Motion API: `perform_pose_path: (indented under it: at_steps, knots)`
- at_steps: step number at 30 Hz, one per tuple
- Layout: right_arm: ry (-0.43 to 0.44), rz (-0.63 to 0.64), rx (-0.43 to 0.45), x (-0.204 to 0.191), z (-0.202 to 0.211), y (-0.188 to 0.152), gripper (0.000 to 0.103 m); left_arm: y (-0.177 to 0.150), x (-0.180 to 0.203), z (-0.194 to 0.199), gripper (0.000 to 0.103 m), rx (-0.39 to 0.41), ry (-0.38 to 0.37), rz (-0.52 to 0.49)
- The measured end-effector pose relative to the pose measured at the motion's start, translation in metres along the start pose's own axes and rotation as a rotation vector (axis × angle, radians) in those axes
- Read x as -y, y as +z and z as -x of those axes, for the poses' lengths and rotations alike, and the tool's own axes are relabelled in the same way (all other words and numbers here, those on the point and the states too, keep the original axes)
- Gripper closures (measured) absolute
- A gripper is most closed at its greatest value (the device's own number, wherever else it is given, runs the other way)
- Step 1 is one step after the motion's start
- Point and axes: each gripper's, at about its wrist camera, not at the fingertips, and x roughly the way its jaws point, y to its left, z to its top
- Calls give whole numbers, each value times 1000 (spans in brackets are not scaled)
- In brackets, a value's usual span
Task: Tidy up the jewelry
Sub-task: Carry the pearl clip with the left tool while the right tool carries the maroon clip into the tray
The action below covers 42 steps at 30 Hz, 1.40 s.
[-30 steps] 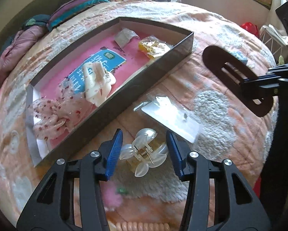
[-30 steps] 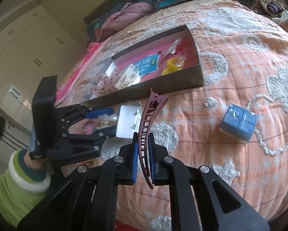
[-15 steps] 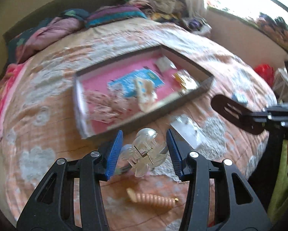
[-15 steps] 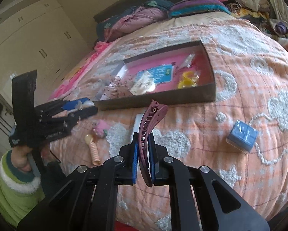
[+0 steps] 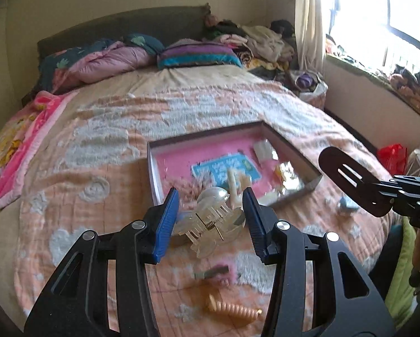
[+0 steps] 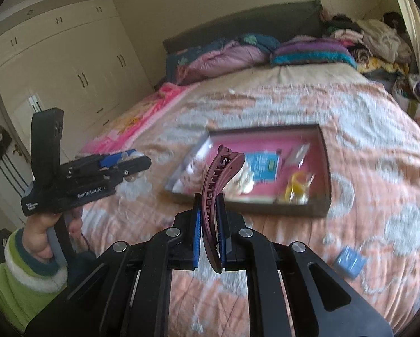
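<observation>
Peach-and-white tufted quilted bedspread [image 5: 103, 151], covering the bed. Bright pink printed blanket [image 5: 10, 151], along the bed's left edge. Dark upholstered headboard [image 5: 120, 28], against the cream wall. Crumpled lilac-and-teal duvet [image 5: 103, 59], heaped below the headboard. Purple-and-turquoise striped pillow [image 5: 198, 54], just beside the duvet. Pile of mixed clothing [image 5: 255, 39], in the corner near the cream curtain [image 5: 308, 19]. Cream built-in wardrobe with dark handles [image 6: 69, 64], beyond the bed. Red plastic bag [image 5: 392, 158], below the bright window [image 5: 378, 14].
</observation>
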Motion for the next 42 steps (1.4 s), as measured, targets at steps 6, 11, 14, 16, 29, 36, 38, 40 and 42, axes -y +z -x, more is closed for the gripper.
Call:
perform_pose_path:
  at_steps: [6,11,14,16,29,36,38,40,42]
  knots:
    - [-51,43,70,3,8,28,94,19,13,-8,64,23,-32,-2]
    - [-89,41,116,17,15,46,94,32,30,-21,64,27,-42,-20]
    - [-98,14,133,30,17,54,94,39,40,-29,64,23,-42,-39]
    - [-110,3,142,38,17,57,94,43,44,-35,64,22,-53,-43]
    - [-185,-53,105,84,-13,61,94,47,67,-89,65,-45,-90,-53]
    - [-171,-63,31,94,-46,49,94,33,69,-117,66,-113,-108,-56]
    - [-162,-81,-4,99,-60,43,94,29,71,-120,66,-128,-110,-61]
    - [-163,-88,-29,102,-70,39,94,25,71,-122,66,-136,-106,-68]
    - [-173,-97,-56,107,-83,34,94,20,70,-123,66,-148,-104,-67]
